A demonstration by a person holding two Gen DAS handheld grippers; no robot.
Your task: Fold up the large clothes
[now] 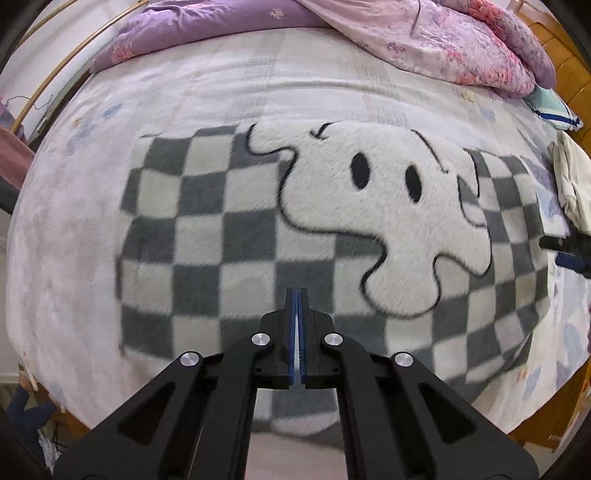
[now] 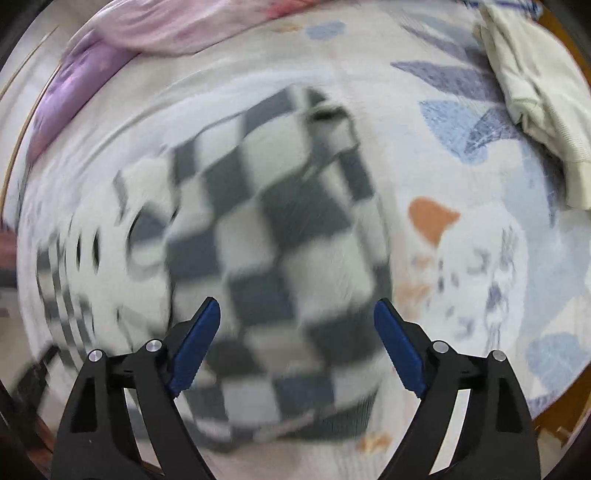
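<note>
Fleecy grey-checked garment [image 1: 229, 236] lies flat on bed.

One bed [image 1: 74, 229] with one pale printed sheet. One checkered fleece garment [image 1: 229, 236] bearing one white cartoon figure [image 1: 369, 221] with two black oval eyes. Two quilts at the far side: one purple [image 1: 207, 26], one pink floral [image 1: 461, 40]. One cream folded cloth [image 2: 535, 92] at the right edge; one pale green pillow with blue stripes [image 1: 554, 107]. Two grippers: one left gripper [image 1: 297, 295], one right gripper [image 2: 297, 314], each with two blue-padded fingers.
</note>
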